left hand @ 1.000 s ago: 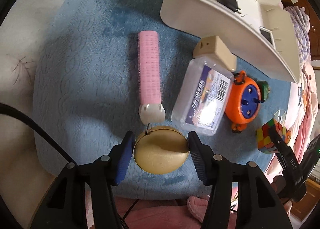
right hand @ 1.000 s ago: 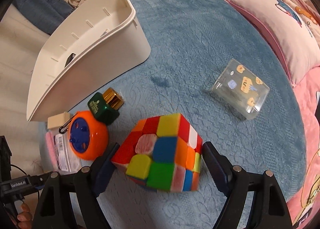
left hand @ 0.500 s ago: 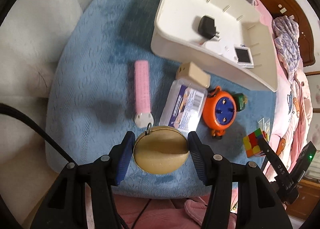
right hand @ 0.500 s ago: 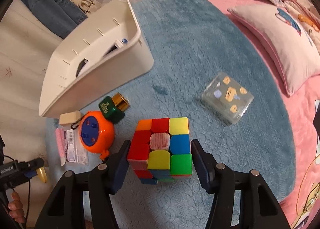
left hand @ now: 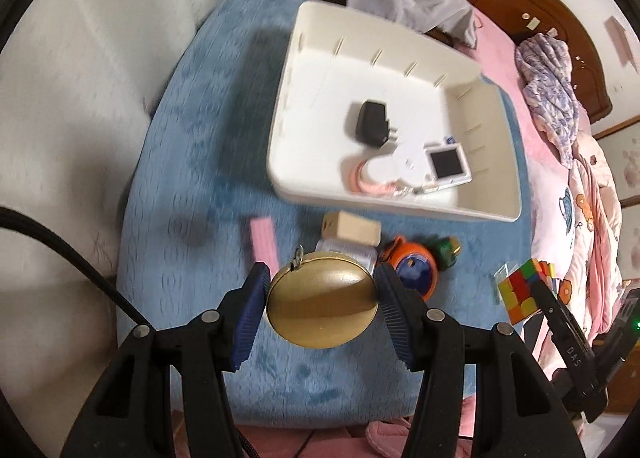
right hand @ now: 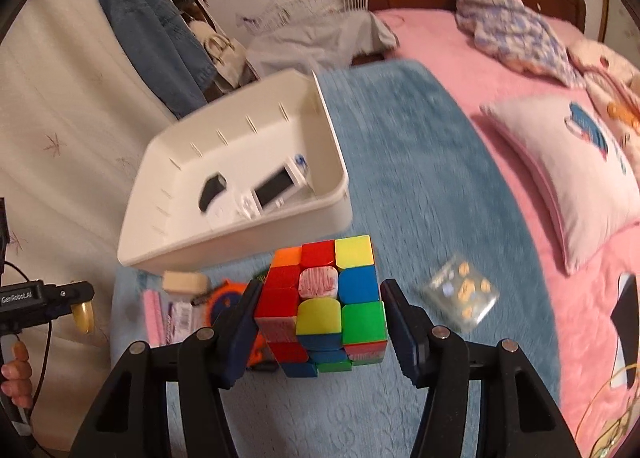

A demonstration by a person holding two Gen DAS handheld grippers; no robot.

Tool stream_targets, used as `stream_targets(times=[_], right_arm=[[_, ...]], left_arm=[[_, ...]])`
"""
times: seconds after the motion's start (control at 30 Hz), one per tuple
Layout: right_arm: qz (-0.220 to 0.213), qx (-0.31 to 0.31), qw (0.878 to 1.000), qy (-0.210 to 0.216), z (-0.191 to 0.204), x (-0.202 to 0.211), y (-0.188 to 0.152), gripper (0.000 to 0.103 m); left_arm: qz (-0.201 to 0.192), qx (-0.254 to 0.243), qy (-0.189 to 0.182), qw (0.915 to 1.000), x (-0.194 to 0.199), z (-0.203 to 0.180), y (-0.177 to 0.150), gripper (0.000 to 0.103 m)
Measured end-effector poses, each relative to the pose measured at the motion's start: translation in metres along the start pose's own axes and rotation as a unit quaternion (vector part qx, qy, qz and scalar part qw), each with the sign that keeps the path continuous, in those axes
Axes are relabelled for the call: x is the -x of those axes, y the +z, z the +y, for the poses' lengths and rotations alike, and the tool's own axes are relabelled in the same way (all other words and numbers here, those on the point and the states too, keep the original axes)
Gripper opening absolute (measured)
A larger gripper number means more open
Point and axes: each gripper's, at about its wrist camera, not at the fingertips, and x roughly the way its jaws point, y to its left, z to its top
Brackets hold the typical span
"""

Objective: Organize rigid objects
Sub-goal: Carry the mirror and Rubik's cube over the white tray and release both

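bedding comes first: a pink bed (right hand: 460, 57) with a blue blanket (left hand: 208, 161) spread over its near part, and a pale pillow (right hand: 560, 177) with a cartoon print to the right. on the blanket sits a white bin (left hand: 496, 161), open at the top, holding a black plug adapter (left hand: 370, 123) and a white handheld device with a dark screen (left hand: 446, 163) beside something pink and curved that is too blurred to name. along the bin's near wall lie a beige block (left hand: 352, 227), a pink roller (left hand: 264, 242), a clear plastic case with a label (right hand: 180, 316), an orange and blue reel (left hand: 416, 268) and a small green bottle with a gold cap (left hand: 446, 250), all close together. a clear patterned box (right hand: 462, 294) lies apart on the blanket to the right. the right claw (right hand: 320, 310) is clamped on a rubik's cube (right hand: 332, 298), its pads pressed to both sides, the cube off the blanket in front of the bin; its jaws have just been closing onto it. the left claw (left hand: 320, 302) is clamped on a round gold tin (left hand: 322, 300) with a small ring at its rim, held above the blanket's near edge.
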Motion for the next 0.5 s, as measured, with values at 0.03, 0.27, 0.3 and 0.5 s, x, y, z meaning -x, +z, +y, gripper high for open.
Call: stream_targets(times=[0.03, 0.27, 0.3, 0.5], right_arm=[[-0.005, 0.001, 1.0, 0.0, 0.001, 0.001, 0.003, 0.059], [-0.045, 0.007, 0.999, -0.002, 0.014, 0.008, 0.03, 0.059], [-0.051, 0.009, 0.999, -0.003, 0.016, 0.008, 0.034, 0.059], [-0.082, 0.024, 0.996, -0.005, 0.032, 0.006, 0.058, 0.059]], left_arm=[[-0.006, -0.005, -0.002, 1.0, 0.002, -0.002, 0.005, 0.058], [-0.036, -0.039, -0.014, 0.9985, 0.008, -0.016, 0.036, 0.058], [-0.042, -0.044, -0.017, 0.998, 0.009, -0.018, 0.04, 0.058], [-0.078, -0.073, -0.027, 0.9939, 0.011, -0.03, 0.068, 0.058]])
